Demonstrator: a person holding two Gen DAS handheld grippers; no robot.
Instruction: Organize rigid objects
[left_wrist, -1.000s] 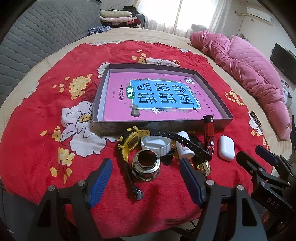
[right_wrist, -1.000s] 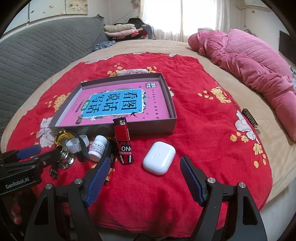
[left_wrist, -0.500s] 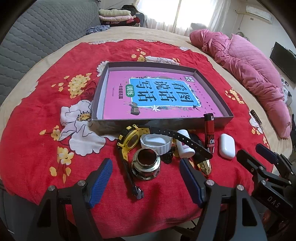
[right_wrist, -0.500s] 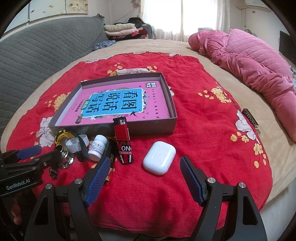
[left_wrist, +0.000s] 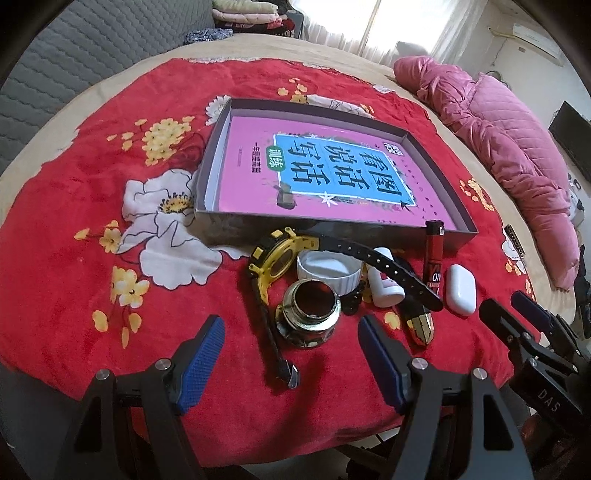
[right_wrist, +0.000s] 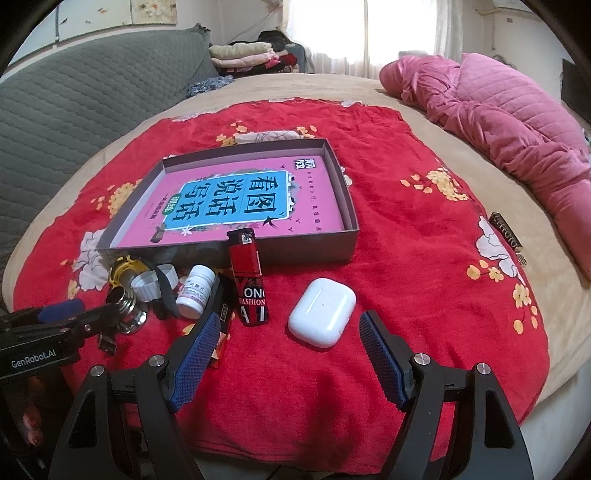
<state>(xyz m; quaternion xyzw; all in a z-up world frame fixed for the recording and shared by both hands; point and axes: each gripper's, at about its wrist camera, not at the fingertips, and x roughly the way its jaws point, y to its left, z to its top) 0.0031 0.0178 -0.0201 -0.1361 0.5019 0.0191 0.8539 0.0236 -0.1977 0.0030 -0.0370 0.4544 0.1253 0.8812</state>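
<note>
Left gripper (left_wrist: 290, 341) spread wide and empty, hovering over the red floral blanket (left_wrist: 74, 229) just short of a round brass-and-glass jar (left_wrist: 309, 318). Right gripper (right_wrist: 288, 345) likewise wide, empty, framing a white earbud case (right_wrist: 322, 312). Beside it a red lighter (right_wrist: 246, 275) leaning on the shallow grey cardboard tray (right_wrist: 347, 206). Nearby, clustered: yellow-and-black wristwatch (left_wrist: 280, 254), white ribbed cap (left_wrist: 328, 269), small white pill bottle (right_wrist: 195, 291).

a pink quilted duvet (right_wrist: 491, 107) lay bunched beside the red floral blanket (right_wrist: 406, 206); folded clothes (right_wrist: 247, 55) sat stacked behind.
</note>
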